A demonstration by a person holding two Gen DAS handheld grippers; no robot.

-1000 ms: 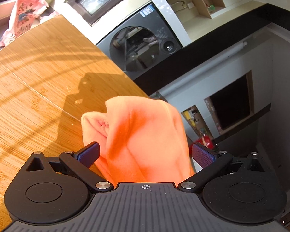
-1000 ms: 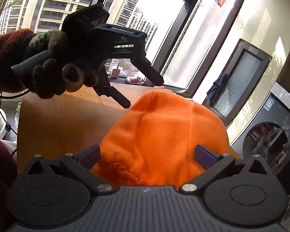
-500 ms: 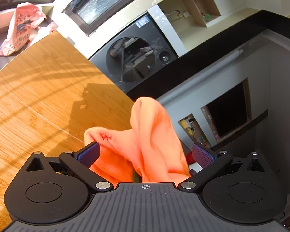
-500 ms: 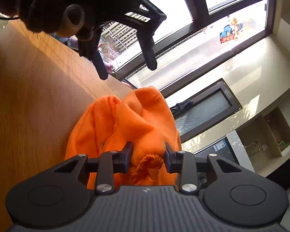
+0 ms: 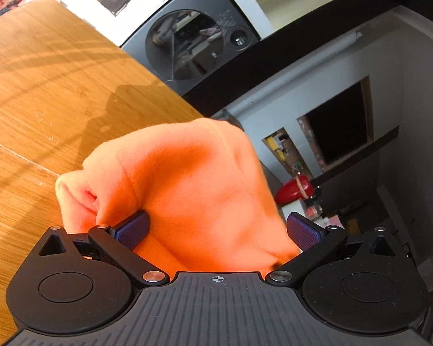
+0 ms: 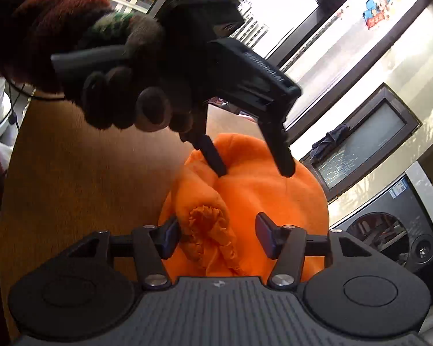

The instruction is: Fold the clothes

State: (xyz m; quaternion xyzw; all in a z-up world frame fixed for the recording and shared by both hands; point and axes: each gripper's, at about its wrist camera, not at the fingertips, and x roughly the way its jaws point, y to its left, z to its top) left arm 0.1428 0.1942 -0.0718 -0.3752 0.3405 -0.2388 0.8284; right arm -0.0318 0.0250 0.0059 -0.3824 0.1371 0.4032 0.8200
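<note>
While bunched on counter point(image 5: 43, 86): orange garment point(image 5: 193, 190).
Left hand-held gripper point(image 5: 216, 227) jaws spread around garment; right hand-held gripper point(image 6: 216, 235) jaws parted, straddling gathered cuff point(image 6: 207, 216).

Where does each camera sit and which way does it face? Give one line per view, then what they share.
Left wrist: on the left gripper, looking along its open jaws over the orange garment toward the wooden table and washing machine.
Right wrist: on the right gripper, jaws open around a bunched cuff, facing the windows; a gloved hand and furry sleeve holding the left gripper show.
Shared: garment, table, washing machine.
</note>
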